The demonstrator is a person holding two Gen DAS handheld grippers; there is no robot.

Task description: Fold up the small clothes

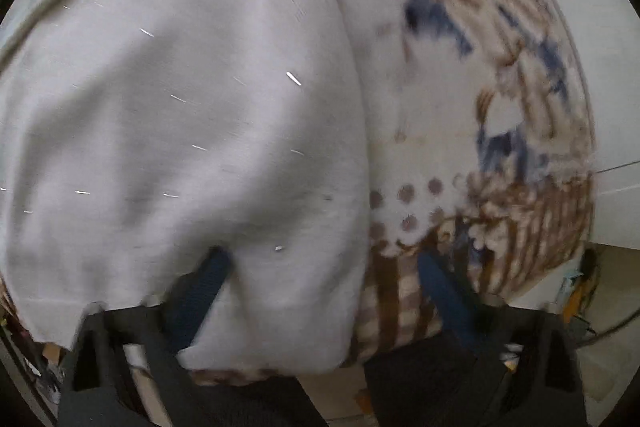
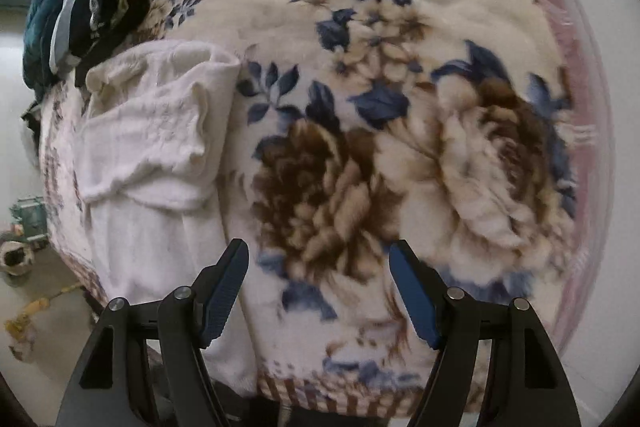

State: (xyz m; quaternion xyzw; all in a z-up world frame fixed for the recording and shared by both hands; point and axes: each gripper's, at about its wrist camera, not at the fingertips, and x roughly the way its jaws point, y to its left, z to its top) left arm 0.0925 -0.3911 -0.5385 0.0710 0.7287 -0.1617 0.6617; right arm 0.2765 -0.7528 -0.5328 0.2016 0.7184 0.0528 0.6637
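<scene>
In the left wrist view a white garment (image 1: 180, 127) fills the left and middle of the blurred picture, lying on a floral blanket (image 1: 460, 107). My left gripper (image 1: 324, 279) points down at the garment's lower edge with its jaws wide apart. One blue pad (image 1: 204, 291) sits against a fold of the cloth, the other (image 1: 444, 295) is over the blanket, and neither pinches the cloth. The right wrist view shows the white garment (image 2: 152, 147) folded at the left. My right gripper (image 2: 320, 267) hangs open over the blanket's brown flowers (image 2: 320, 187), holding nothing.
A heap of dark clothes (image 2: 80, 7) lies at the blanket's far left corner. A pink band (image 2: 576, 75) runs along its right side. Left of the bed, bare floor (image 2: 24, 267) holds small objects. White surfaces (image 1: 600, 67) lie to the right in the left wrist view.
</scene>
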